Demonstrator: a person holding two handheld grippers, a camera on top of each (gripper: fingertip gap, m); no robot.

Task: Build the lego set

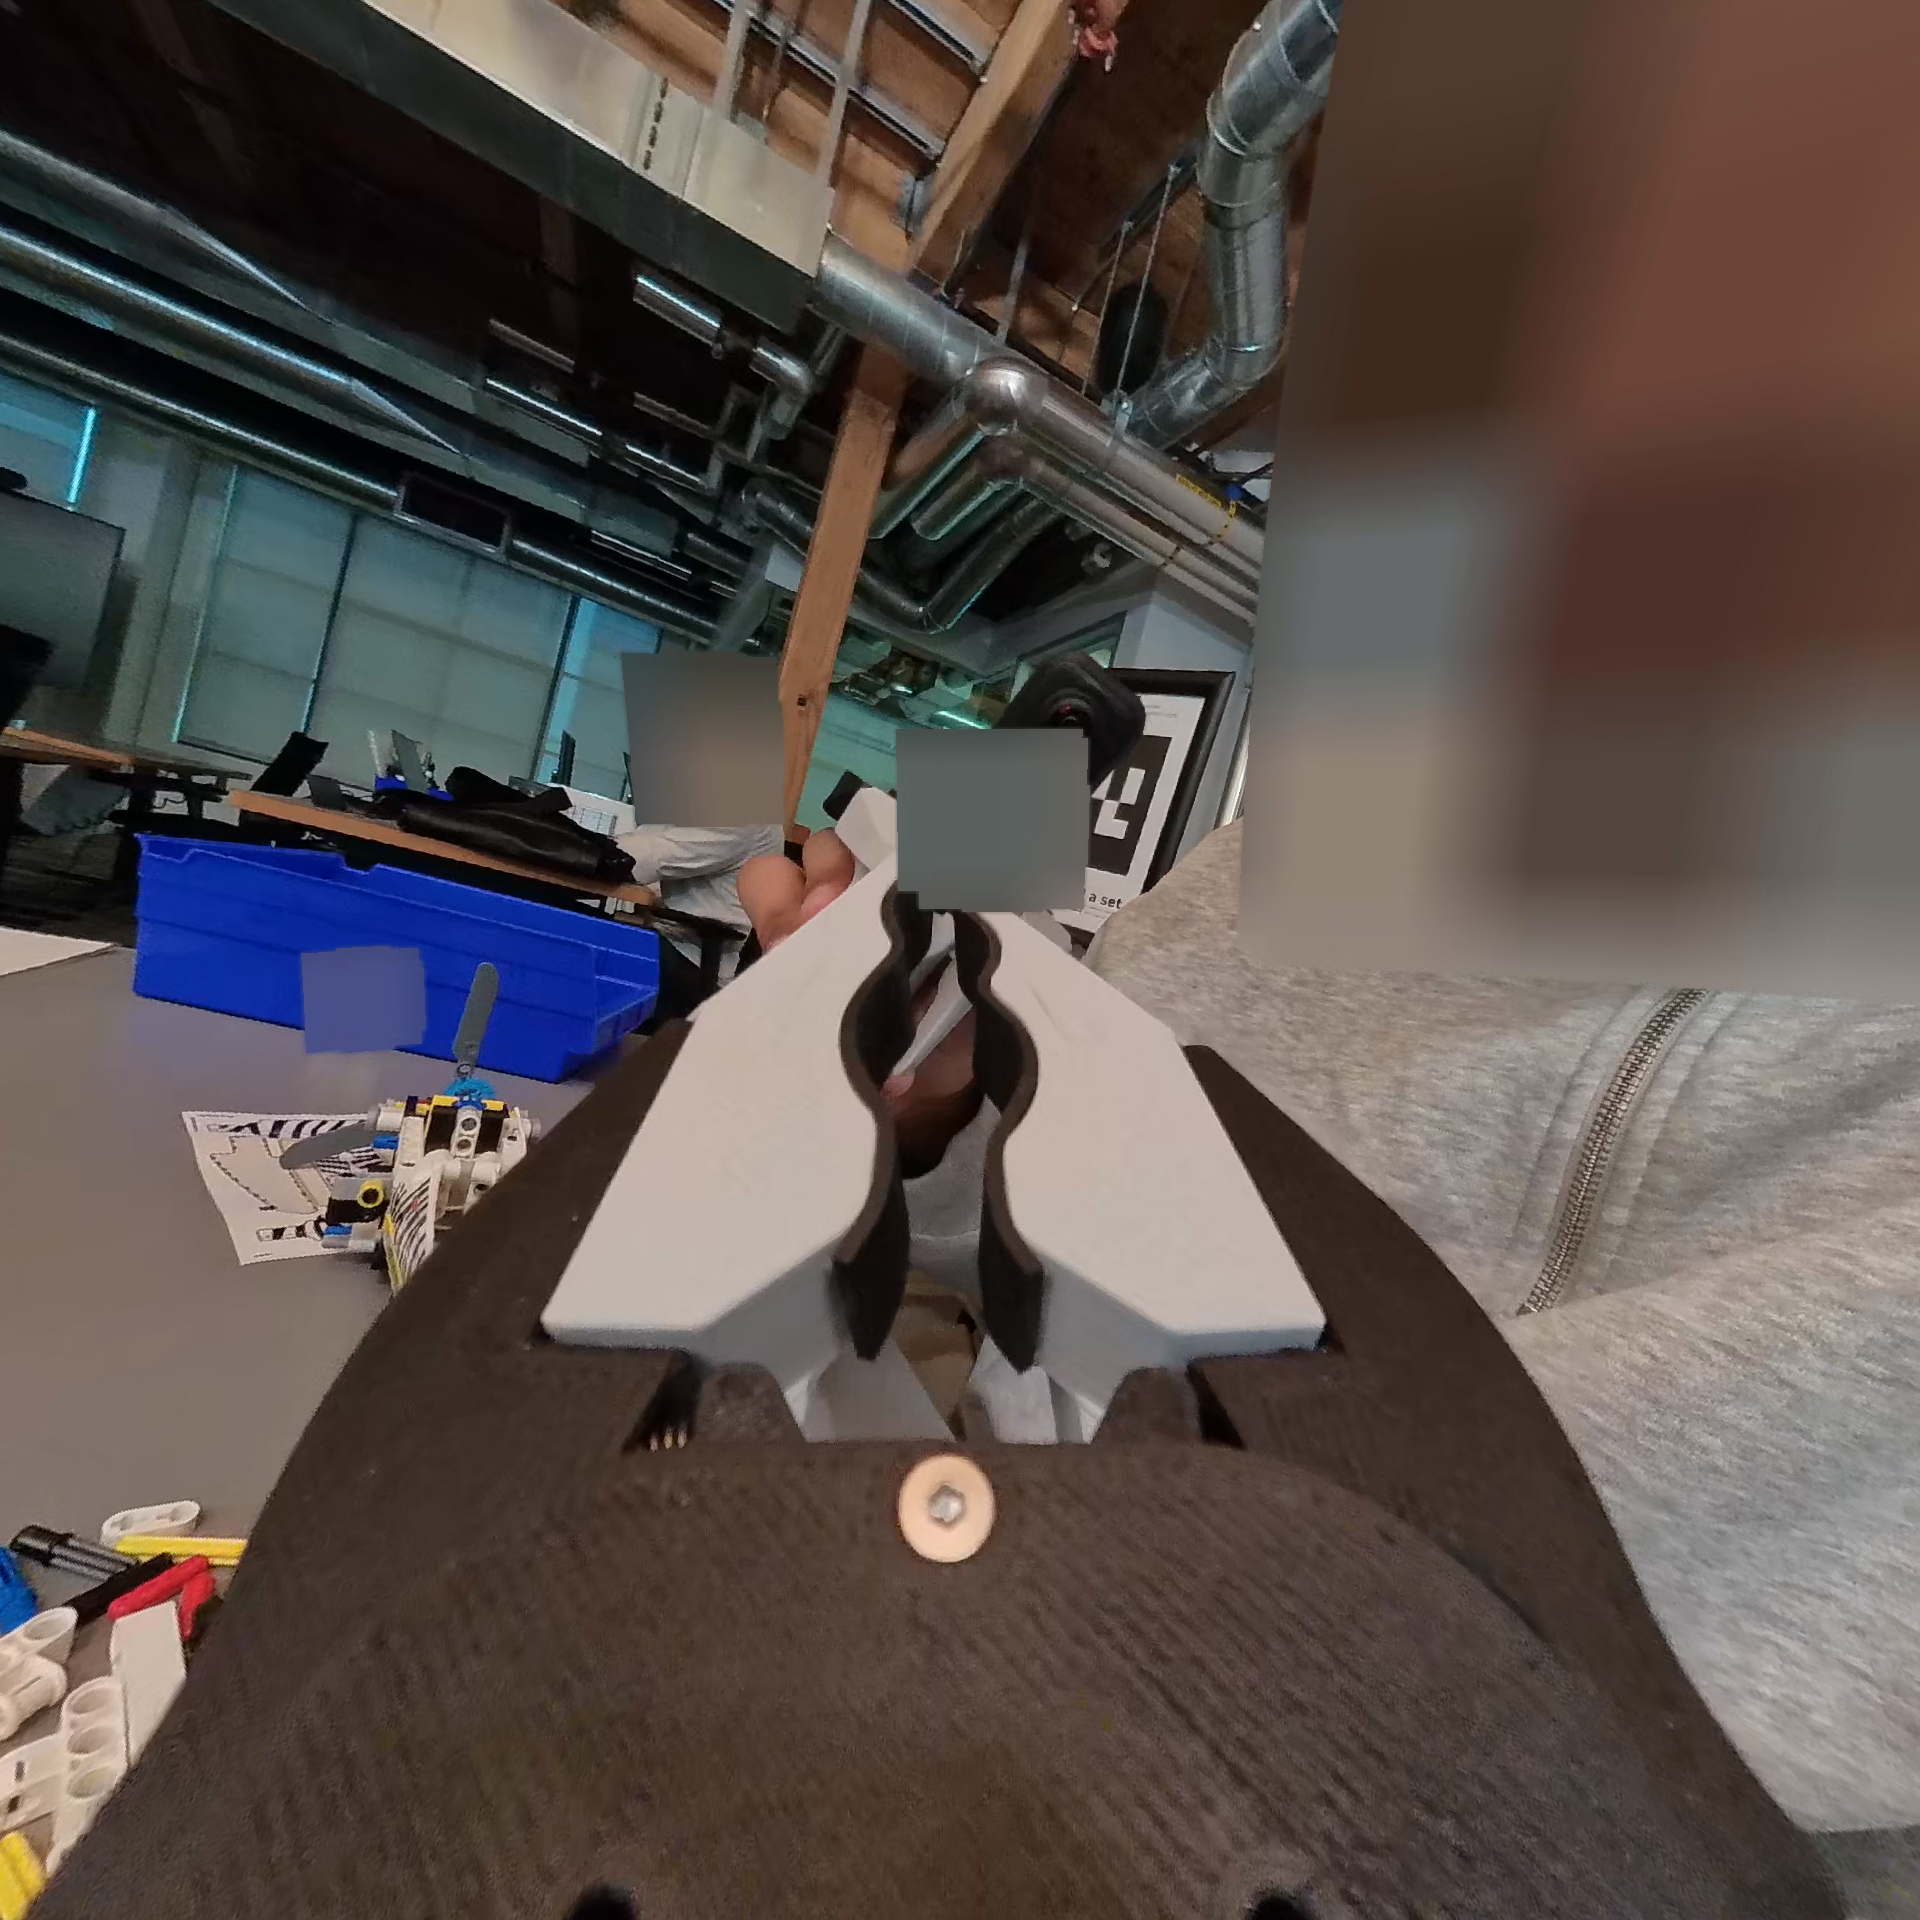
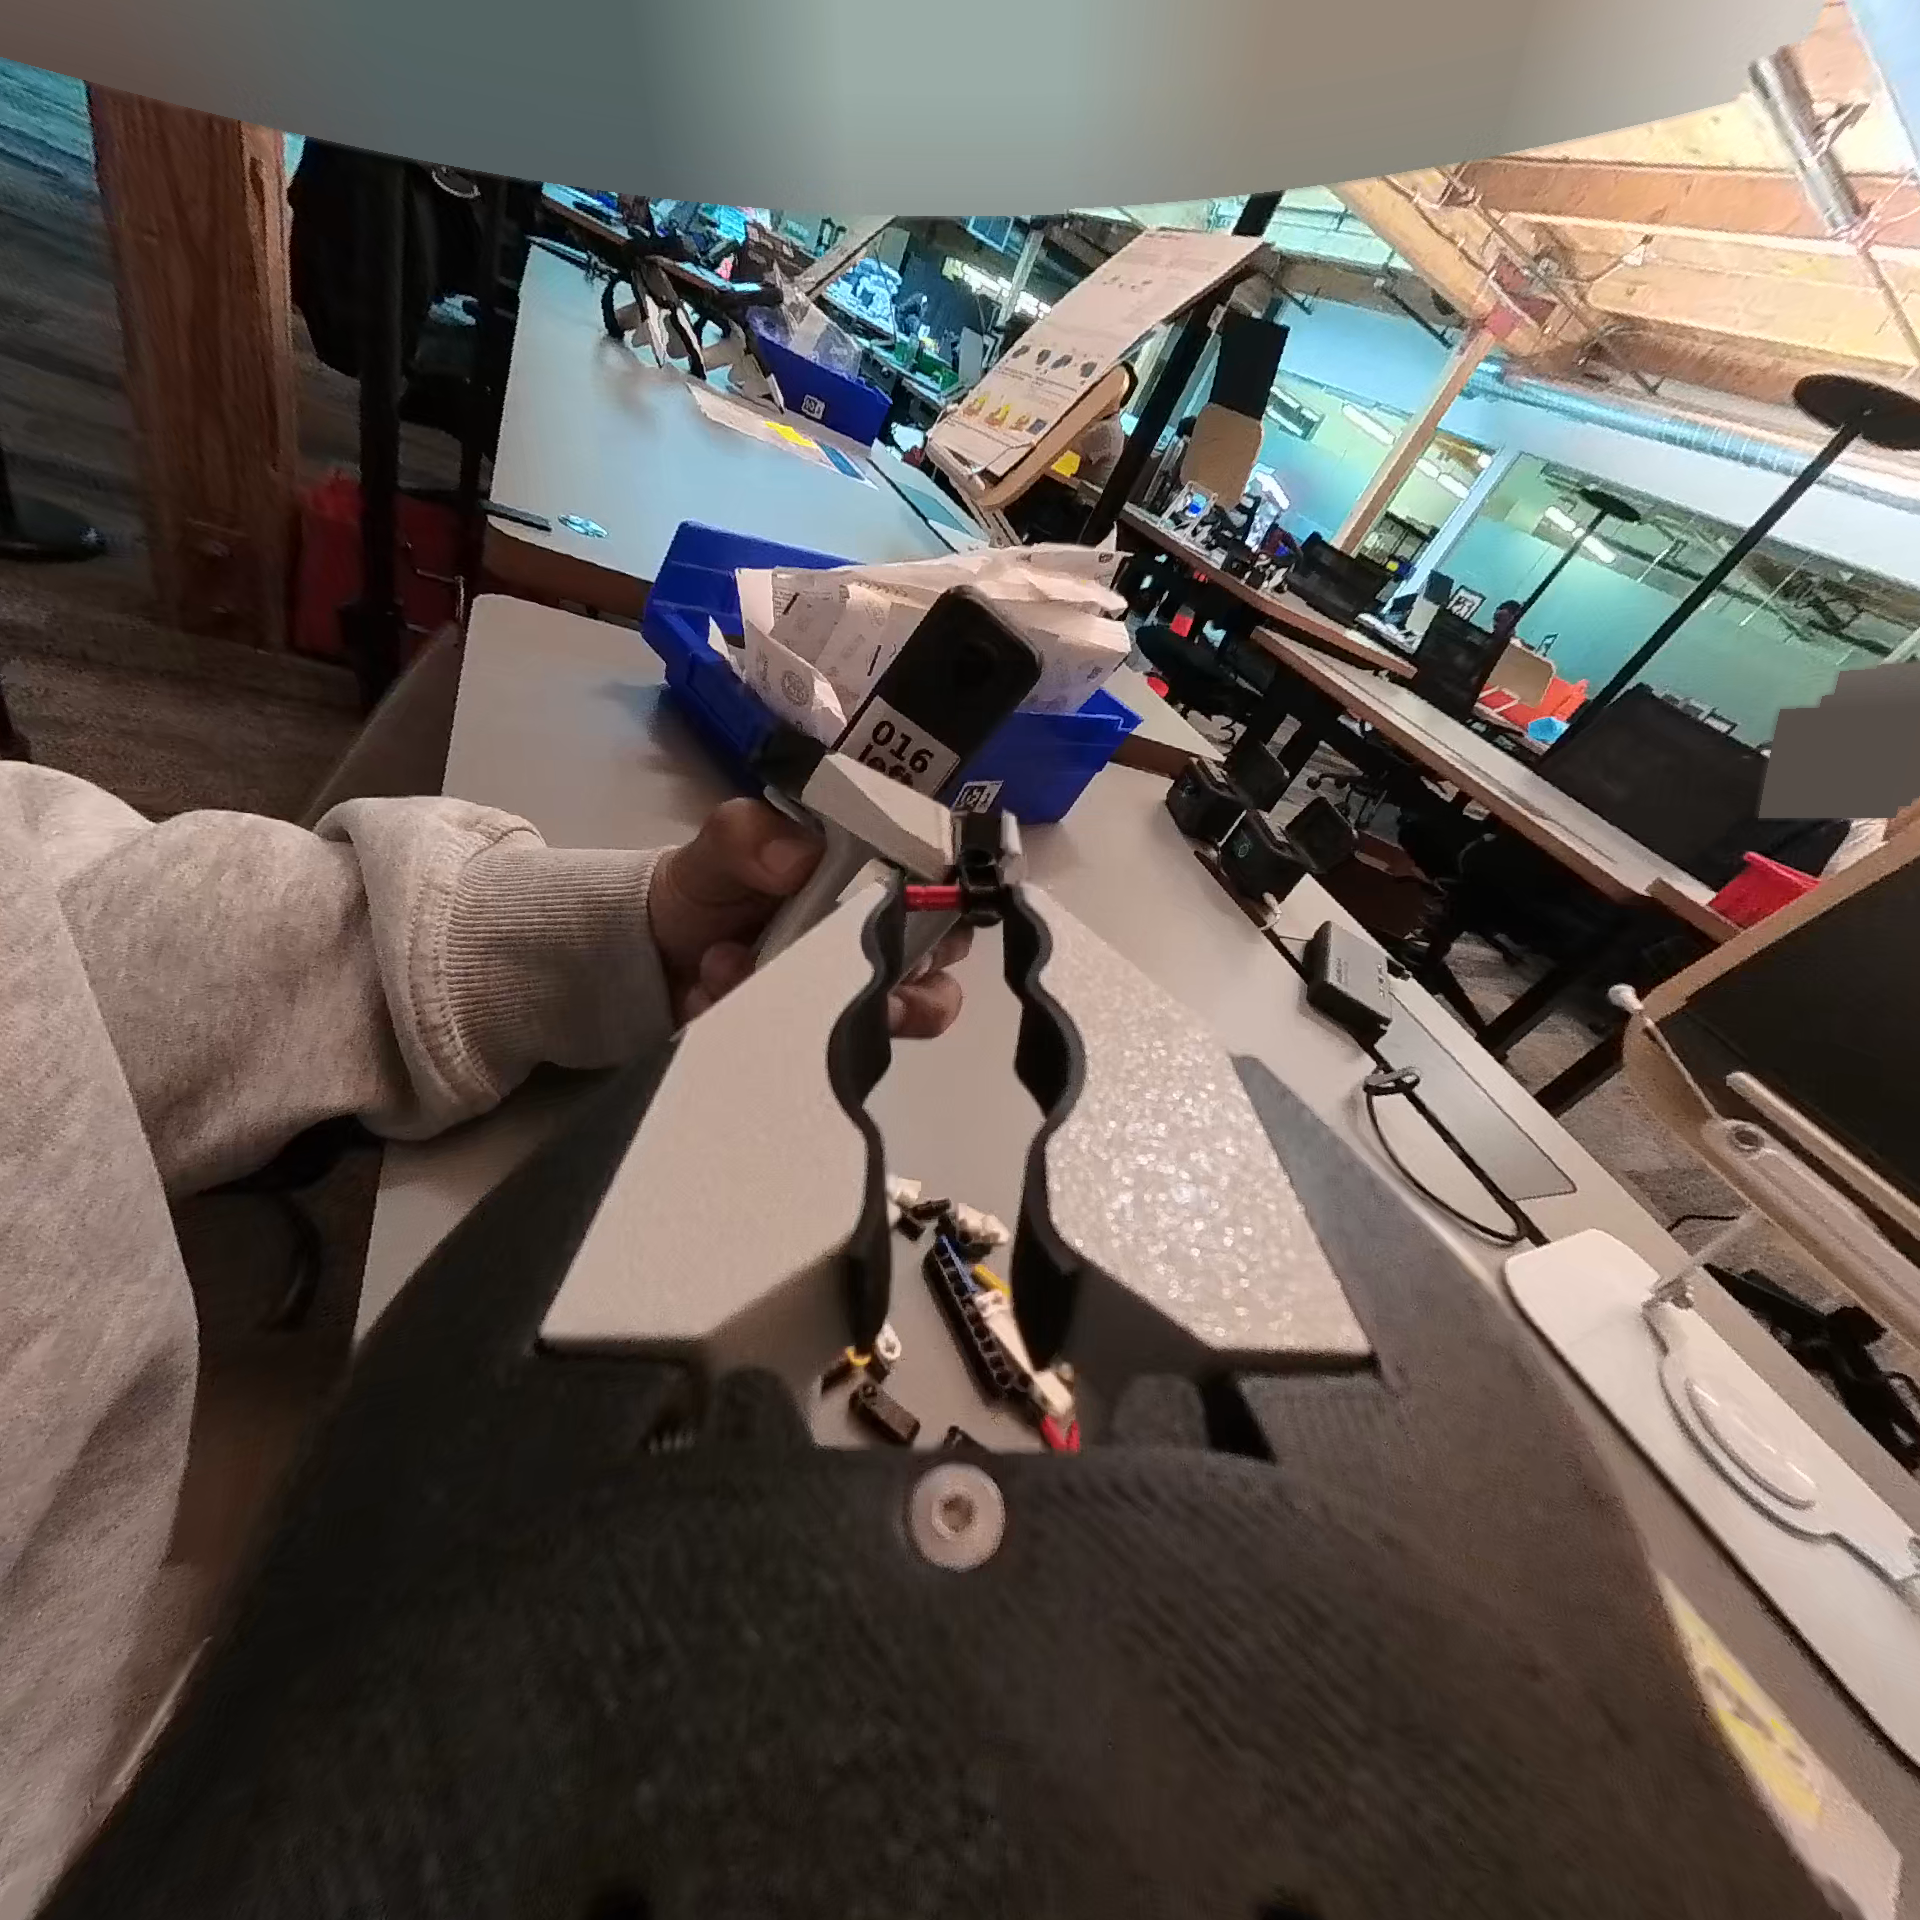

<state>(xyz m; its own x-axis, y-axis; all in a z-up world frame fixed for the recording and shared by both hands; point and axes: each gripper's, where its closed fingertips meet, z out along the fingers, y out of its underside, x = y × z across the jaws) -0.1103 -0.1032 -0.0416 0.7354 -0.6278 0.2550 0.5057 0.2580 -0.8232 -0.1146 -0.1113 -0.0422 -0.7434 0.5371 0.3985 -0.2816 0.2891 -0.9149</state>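
up in the air over the grey table (image 2: 582,717), the right gripper (image 2: 961,896) pinches a small black lego piece (image 2: 975,878) at its tips. a red pin (image 2: 928,898) sticks out left, toward the left gripper (image 2: 883,800), whose grip i cannot tell.

Open-plan lab or workshop: exposed metal ducts (image 1: 1049,416) and timber beams overhead, long worktables (image 2: 1455,717) beyond right gripper, blue parts bin (image 1: 384,935) left of left gripper.

Matt grey table (image 1: 125,1351); glossy blue plastic bin (image 1: 395,935); fleecy grey sleeve (image 2: 312,987)
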